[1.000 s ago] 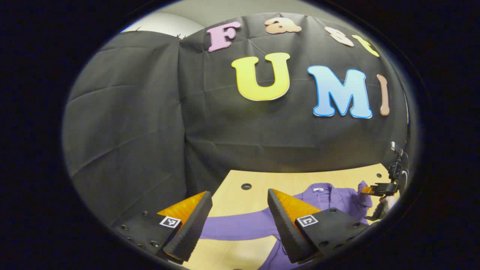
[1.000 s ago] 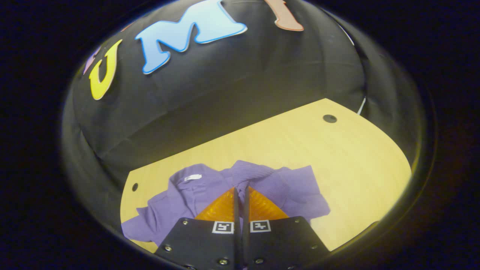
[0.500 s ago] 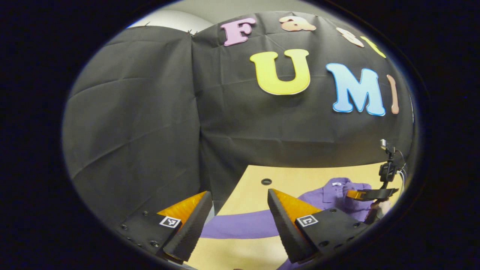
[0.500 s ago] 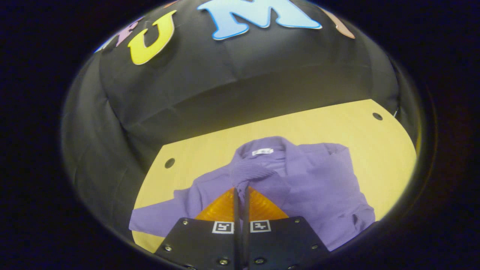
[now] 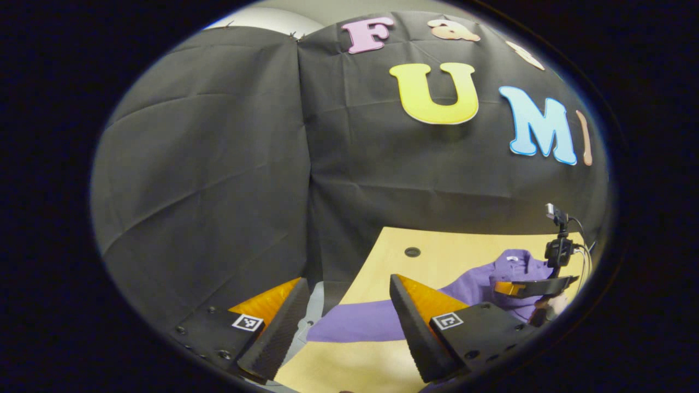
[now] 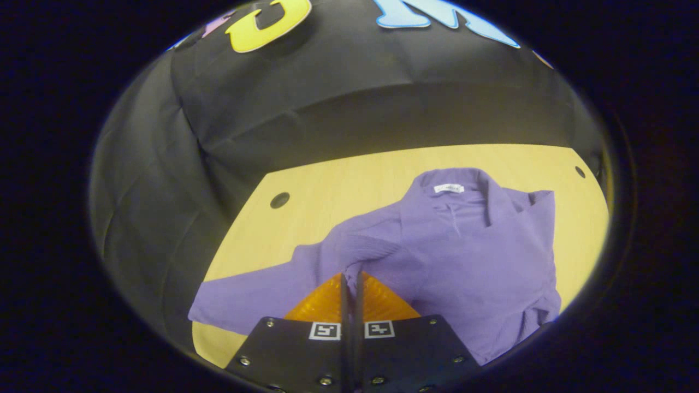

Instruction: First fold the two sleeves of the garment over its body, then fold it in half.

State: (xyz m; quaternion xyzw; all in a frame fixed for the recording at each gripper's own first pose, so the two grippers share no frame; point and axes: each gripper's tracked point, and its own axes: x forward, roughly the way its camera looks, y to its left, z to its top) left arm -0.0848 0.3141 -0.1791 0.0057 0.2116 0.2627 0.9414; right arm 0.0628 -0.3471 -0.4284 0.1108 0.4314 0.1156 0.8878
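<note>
The right claw (image 6: 350,278) is pressed together, pinching a fold of the purple shirt (image 6: 453,245) over its body. The shirt lies on the wooden surface (image 6: 327,191), one sleeve (image 6: 246,297) stretched out flat to the side. The left claw (image 5: 347,305) is spread wide, holding nothing, above that sleeve's end.

Right gripper view: shirt (image 6: 469,256) lies flat on the table (image 6: 349,180), collar (image 6: 450,183) toward the far edge, one sleeve (image 6: 251,297) extending left. A table hole (image 6: 279,200) lies far-left of the shirt; the booth wall (image 6: 355,103) stands behind the table.
</note>
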